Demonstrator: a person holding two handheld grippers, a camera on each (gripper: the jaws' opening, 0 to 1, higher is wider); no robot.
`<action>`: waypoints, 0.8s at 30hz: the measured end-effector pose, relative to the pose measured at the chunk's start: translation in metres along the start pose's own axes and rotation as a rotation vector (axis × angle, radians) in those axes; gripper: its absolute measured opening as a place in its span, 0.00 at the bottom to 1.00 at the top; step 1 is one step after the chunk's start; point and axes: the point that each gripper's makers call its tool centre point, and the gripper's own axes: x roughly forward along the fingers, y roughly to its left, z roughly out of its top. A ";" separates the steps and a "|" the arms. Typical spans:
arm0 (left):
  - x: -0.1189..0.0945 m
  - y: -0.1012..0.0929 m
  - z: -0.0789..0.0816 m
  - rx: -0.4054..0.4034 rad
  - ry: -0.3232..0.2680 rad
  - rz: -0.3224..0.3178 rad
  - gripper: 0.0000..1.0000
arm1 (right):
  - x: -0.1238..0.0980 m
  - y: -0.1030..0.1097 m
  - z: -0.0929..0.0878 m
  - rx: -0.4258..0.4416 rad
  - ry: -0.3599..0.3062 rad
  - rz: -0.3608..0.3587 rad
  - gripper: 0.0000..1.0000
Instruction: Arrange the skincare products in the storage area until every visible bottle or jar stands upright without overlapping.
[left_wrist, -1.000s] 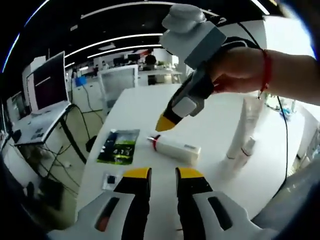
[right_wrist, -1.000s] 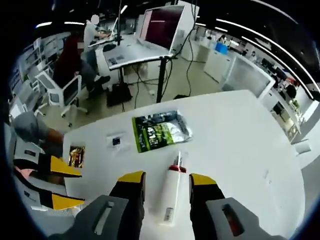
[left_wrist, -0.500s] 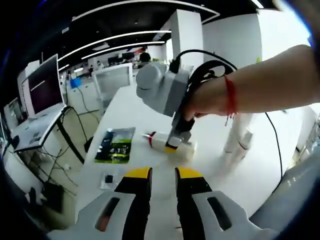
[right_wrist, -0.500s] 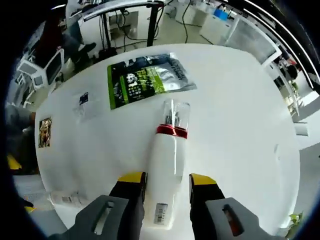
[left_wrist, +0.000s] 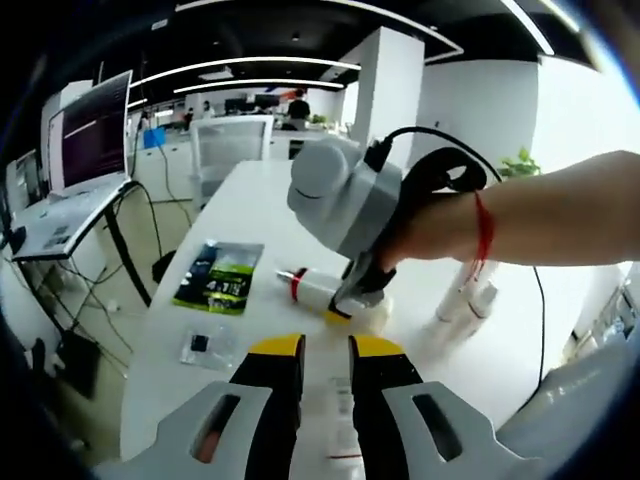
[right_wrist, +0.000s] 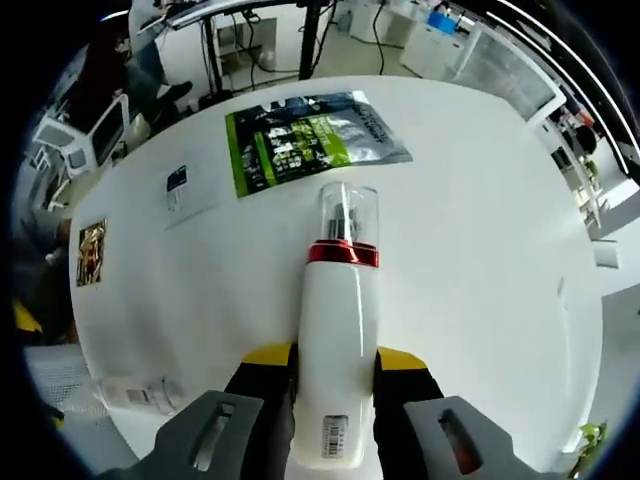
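Right now, in the right gripper view, the right gripper (right_wrist: 335, 362) has its fingers closed against both sides of a white bottle (right_wrist: 336, 370) lying flat on the white bench (right_wrist: 480, 260). Bottle's long axis runs straight up the frame from the fingers; red collar and clear cap (right_wrist: 346, 212) point to the upper middle, barcode end at the bottom. Just past the cap lies a green sachet (right_wrist: 310, 140), flat, not touching it. To the left of the bottle are a small card (right_wrist: 178, 186) and a gold square packet (right_wrist: 91, 252), both apart from it; a clear wrapper (right_wrist: 135, 394) sits lower left. Right half of the bench is bare out to its edge at right; bench edge also curves along the upper left, with floor, chairs and desk legs beyond.

In the left gripper view, the left gripper (left_wrist: 325, 348) hovers over the bench, fingers a narrow gap apart, holding nothing. Ahead at centre the right gripper (left_wrist: 345, 305) sits on the same bottle (left_wrist: 310, 288), cap toward frame left, a hand (left_wrist: 435, 225) gripping it. Sachet (left_wrist: 220, 277) left of that. White tubes (left_wrist: 470, 296) stand upright at right, well apart from the bottle. Monitor (left_wrist: 95, 140) at upper left.
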 end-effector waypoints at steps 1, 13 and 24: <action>0.000 -0.001 0.000 0.000 0.001 -0.006 0.17 | -0.001 0.002 -0.002 -0.001 0.008 -0.001 0.23; 0.007 -0.005 -0.010 -0.084 0.047 -0.054 0.18 | -0.010 0.016 -0.016 -0.021 0.033 -0.057 0.21; 0.006 -0.001 -0.012 -0.213 0.045 -0.071 0.17 | -0.023 0.016 -0.023 0.022 0.041 -0.008 0.20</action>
